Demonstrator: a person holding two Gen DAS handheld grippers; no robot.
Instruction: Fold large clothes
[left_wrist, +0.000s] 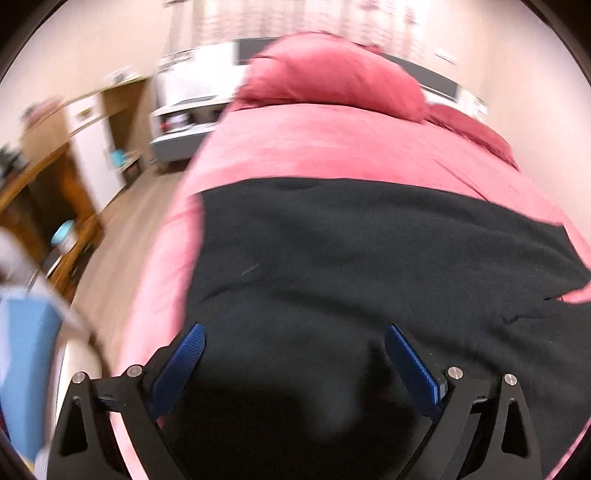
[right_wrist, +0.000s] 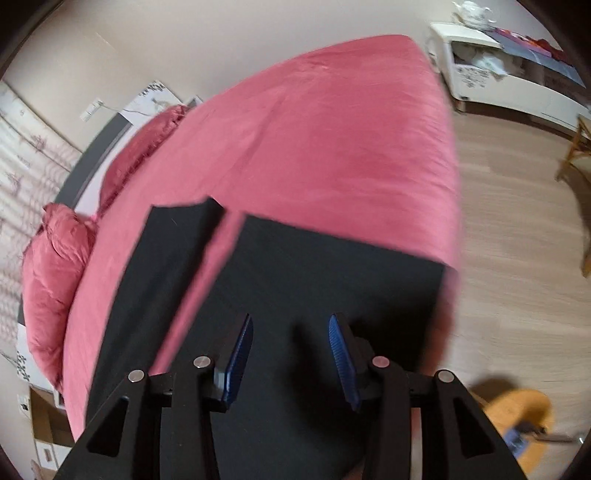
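A large black garment (left_wrist: 369, 251) lies spread on a pink-red bed (left_wrist: 332, 147). In the right wrist view the garment (right_wrist: 314, 280) covers the bed's near end, with a long black part (right_wrist: 162, 258) lying apart on the left. My left gripper (left_wrist: 293, 332) is open above the near part of the garment, holding nothing. My right gripper (right_wrist: 290, 323) is open above the garment, holding nothing. Both views are blurred.
Pink pillows (left_wrist: 332, 81) lie at the head of the bed (right_wrist: 332, 129). Wooden furniture (left_wrist: 55, 166) and a white cabinet (left_wrist: 96, 144) stand left of the bed. A white dresser (right_wrist: 498, 70) stands past the foot. Wood floor (right_wrist: 517, 240) lies beside the bed.
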